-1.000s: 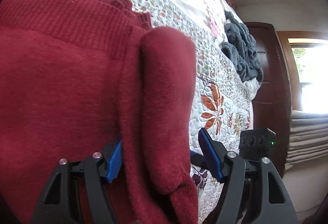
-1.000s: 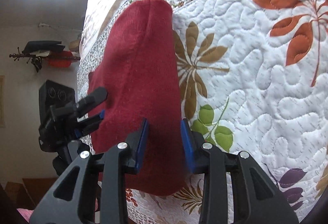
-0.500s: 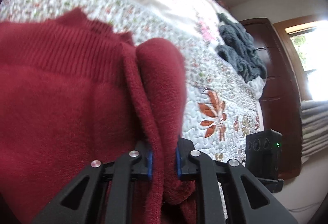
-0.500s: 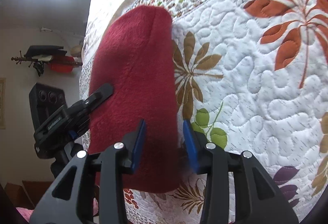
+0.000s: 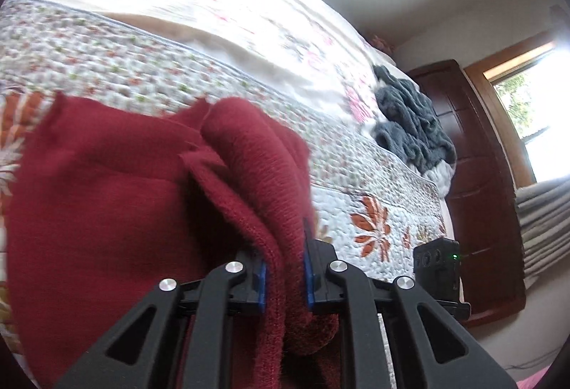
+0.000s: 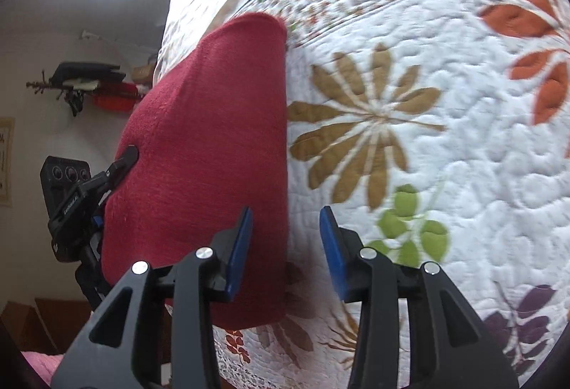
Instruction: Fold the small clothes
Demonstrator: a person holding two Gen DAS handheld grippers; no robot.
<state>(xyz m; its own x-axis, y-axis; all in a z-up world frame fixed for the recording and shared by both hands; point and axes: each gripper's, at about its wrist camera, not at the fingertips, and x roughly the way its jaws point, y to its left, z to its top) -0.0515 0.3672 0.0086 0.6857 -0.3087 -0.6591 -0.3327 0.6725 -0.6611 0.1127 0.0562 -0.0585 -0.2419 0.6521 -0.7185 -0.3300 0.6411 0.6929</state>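
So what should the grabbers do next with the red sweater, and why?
Probably close the right gripper on the red sweater: its jaws are open around the edge, while the left gripper already pinches a fold. Then both can lift together.

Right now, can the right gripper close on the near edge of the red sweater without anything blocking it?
Probably yes. The right gripper is open, and the red sweater edge already lies between its jaws, with only the floral quilt beneath. The left gripper clamps another fold, off to the side.
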